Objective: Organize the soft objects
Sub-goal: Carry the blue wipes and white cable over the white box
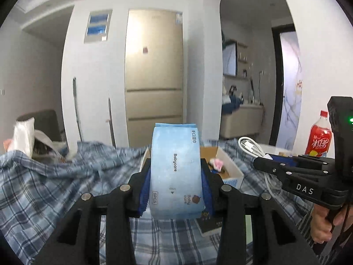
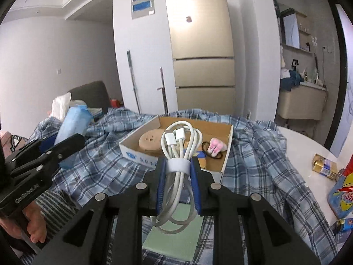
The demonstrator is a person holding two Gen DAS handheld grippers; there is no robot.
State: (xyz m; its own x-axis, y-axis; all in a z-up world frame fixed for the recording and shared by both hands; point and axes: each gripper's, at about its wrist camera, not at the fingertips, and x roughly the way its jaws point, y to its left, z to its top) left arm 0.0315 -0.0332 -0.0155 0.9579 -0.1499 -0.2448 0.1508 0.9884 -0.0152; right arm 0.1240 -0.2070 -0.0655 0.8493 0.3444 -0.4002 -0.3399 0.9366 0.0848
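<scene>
My left gripper [image 1: 176, 176] is shut on a light blue Babycare wipes pack [image 1: 176, 165], which stands upright between the blue pads, lifted above the plaid cloth [image 1: 55, 187]. My right gripper [image 2: 177, 172] is shut on a coiled white charging cable [image 2: 178, 148] bound with a white strap; its loops hang below the pads. In the right wrist view the left gripper [image 2: 53, 145] and the wipes pack [image 2: 72, 125] are at the left. The left wrist view shows the right gripper [image 1: 264, 158] with the cable [image 1: 251, 146] at the right.
An open cardboard box [image 2: 227, 137] lies on the cloth ahead, holding a beige round item [image 2: 150, 141] and a pink hair tie [image 2: 217, 146]. A green pad [image 2: 174, 236] lies below the right gripper. A red bottle [image 1: 320, 139], gold packets [image 2: 324, 165] and a blue-yellow bag [image 2: 342, 194] are on the white table at the right.
</scene>
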